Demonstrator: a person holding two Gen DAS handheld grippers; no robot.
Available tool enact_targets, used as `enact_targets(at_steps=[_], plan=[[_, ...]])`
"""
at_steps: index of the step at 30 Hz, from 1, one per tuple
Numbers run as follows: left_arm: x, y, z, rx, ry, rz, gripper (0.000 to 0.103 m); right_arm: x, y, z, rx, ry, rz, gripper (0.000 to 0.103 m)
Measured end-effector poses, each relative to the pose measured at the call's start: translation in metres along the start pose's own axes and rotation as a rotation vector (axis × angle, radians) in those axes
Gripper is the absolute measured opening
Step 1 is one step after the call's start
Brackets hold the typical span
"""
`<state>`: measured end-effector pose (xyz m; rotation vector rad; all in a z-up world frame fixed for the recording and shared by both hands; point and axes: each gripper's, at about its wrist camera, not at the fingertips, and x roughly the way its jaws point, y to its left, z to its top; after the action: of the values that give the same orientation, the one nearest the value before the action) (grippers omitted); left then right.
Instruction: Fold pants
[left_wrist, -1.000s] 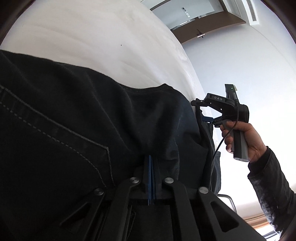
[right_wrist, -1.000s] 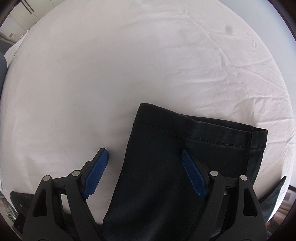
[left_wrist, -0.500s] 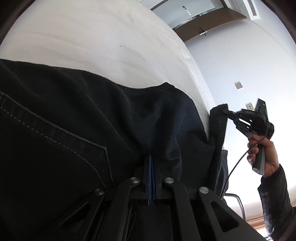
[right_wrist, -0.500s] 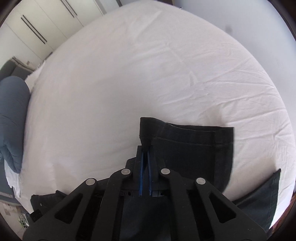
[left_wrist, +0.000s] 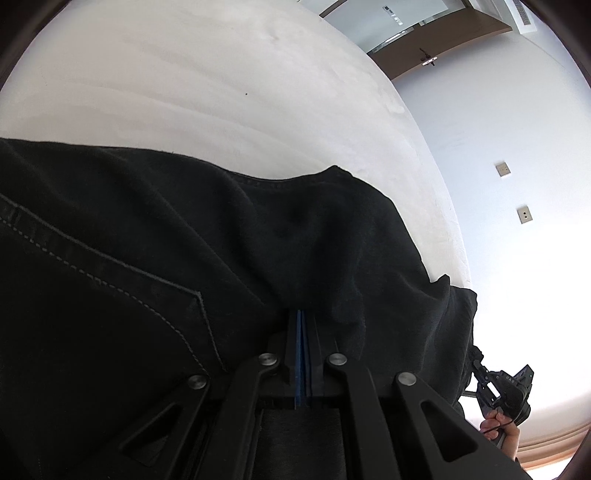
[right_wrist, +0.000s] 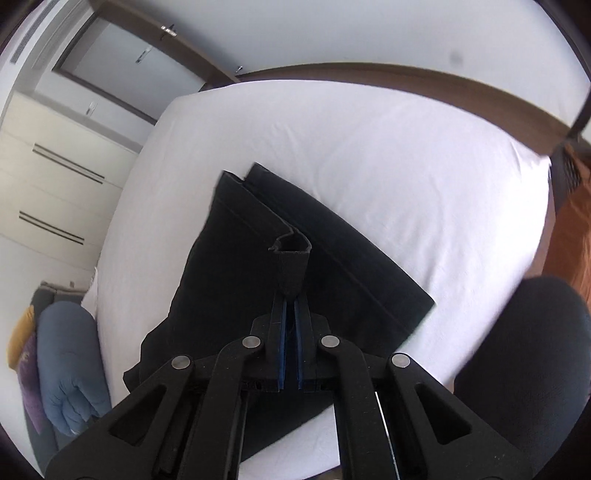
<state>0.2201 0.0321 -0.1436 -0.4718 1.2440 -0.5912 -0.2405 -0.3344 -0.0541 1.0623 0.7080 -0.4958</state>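
Black denim pants (left_wrist: 184, 258) lie on a white bed (left_wrist: 221, 74). My left gripper (left_wrist: 302, 314) is shut on the pants near the stitched back pocket (left_wrist: 110, 280), cloth bunched over its blue pads. My right gripper (right_wrist: 291, 295) is shut on the hem of one pant leg (right_wrist: 291, 258) and holds it lifted above the bed. The other leg (right_wrist: 351, 266) lies flat under it on the white bed (right_wrist: 406, 166). The right gripper also shows at the lower right of the left wrist view (left_wrist: 480, 373), beside the hanging cloth.
A blue rolled duvet (right_wrist: 70, 358) and a yellow pillow (right_wrist: 20, 339) lie at the bed's left end. White wardrobes (right_wrist: 55, 177) and a door (right_wrist: 129, 55) stand behind. The person's dark leg (right_wrist: 524, 350) is at the right, beside a wooden bed frame (right_wrist: 443, 85).
My right gripper closed on the pant leg hem and lifted it, swinging up and back so the room comes into view. My left gripper kept its hold and barely moved.
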Motion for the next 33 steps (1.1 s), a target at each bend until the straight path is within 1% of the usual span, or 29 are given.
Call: enact_targets(at_steps=[4, 7, 8, 9, 11, 12, 13, 14, 15, 16, 17, 18, 19, 20, 22, 25, 26, 27, 29, 30, 31, 33], plan=[[0.001, -0.010, 0.000, 0.008, -0.003, 0.044, 0.004, -0.002, -0.022, -0.002, 0.016, -0.011, 0.035, 0.003], [0.003, -0.016, 0.000, 0.007, -0.009, 0.069, 0.004, -0.009, -0.042, -0.004, 0.050, 0.009, 0.114, 0.003], [0.007, -0.017, 0.003, 0.003, -0.011, 0.076, 0.005, -0.008, -0.036, -0.013, 0.056, 0.015, 0.146, 0.004], [0.008, -0.018, 0.003, 0.002, -0.012, 0.079, 0.006, -0.017, -0.043, -0.019, 0.065, 0.019, 0.169, 0.004], [0.008, -0.020, 0.002, 0.007, -0.010, 0.088, 0.008, -0.016, -0.057, -0.018, 0.135, 0.031, 0.213, 0.005], [0.008, -0.022, 0.002, 0.010, -0.009, 0.090, 0.011, -0.020, -0.063, -0.018, 0.177, 0.038, 0.236, 0.005], [0.006, -0.021, 0.000, 0.017, -0.007, 0.089, 0.016, -0.029, -0.059, -0.023, 0.210, 0.041, 0.249, 0.005], [0.006, -0.023, -0.001, 0.025, -0.006, 0.090, 0.018, -0.029, -0.064, -0.023, 0.238, 0.038, 0.264, 0.007], [0.005, -0.024, -0.001, 0.032, -0.005, 0.090, 0.023, -0.030, -0.068, -0.024, 0.255, 0.031, 0.275, 0.009], [0.004, -0.026, -0.002, 0.038, -0.005, 0.088, 0.030, -0.029, -0.072, -0.026, 0.264, 0.025, 0.277, 0.016], [0.004, -0.029, -0.003, 0.045, -0.005, 0.086, 0.033, -0.026, -0.069, -0.029, 0.274, 0.017, 0.283, 0.033], [0.004, -0.031, -0.003, 0.050, -0.005, 0.086, 0.038, -0.025, -0.072, -0.031, 0.291, 0.012, 0.298, 0.051], [0.005, -0.034, -0.004, 0.058, -0.006, 0.090, 0.042, -0.025, -0.075, -0.032, 0.319, 0.010, 0.327, 0.078], [0.005, -0.037, -0.004, 0.068, -0.007, 0.098, 0.044, -0.025, -0.078, -0.033, 0.349, 0.000, 0.374, 0.081], [0.005, -0.041, -0.005, 0.086, -0.007, 0.111, 0.048, -0.024, -0.065, -0.033, 0.354, 0.004, 0.369, 0.082], [0.006, -0.045, -0.006, 0.101, -0.008, 0.120, 0.053, -0.018, -0.044, -0.027, 0.271, 0.000, 0.323, 0.082], [0.006, -0.046, -0.006, 0.101, -0.008, 0.122, 0.053, -0.015, -0.038, -0.026, 0.255, 0.004, 0.311, 0.080], [0.007, -0.047, -0.006, 0.100, -0.009, 0.124, 0.054, -0.012, -0.034, -0.024, 0.243, 0.009, 0.306, 0.076], [0.007, -0.046, -0.006, 0.097, -0.010, 0.125, 0.054, -0.003, -0.027, -0.021, 0.218, 0.031, 0.296, 0.043], [0.008, -0.047, -0.006, 0.096, -0.010, 0.125, 0.054, 0.003, -0.025, -0.020, 0.215, 0.051, 0.286, 0.034], [0.009, -0.048, -0.007, 0.095, -0.010, 0.127, 0.054, 0.009, -0.025, -0.019, 0.220, 0.063, 0.280, 0.023], [0.008, -0.048, -0.007, 0.094, -0.008, 0.132, 0.054, 0.015, -0.025, -0.018, 0.214, 0.063, 0.267, 0.011]])
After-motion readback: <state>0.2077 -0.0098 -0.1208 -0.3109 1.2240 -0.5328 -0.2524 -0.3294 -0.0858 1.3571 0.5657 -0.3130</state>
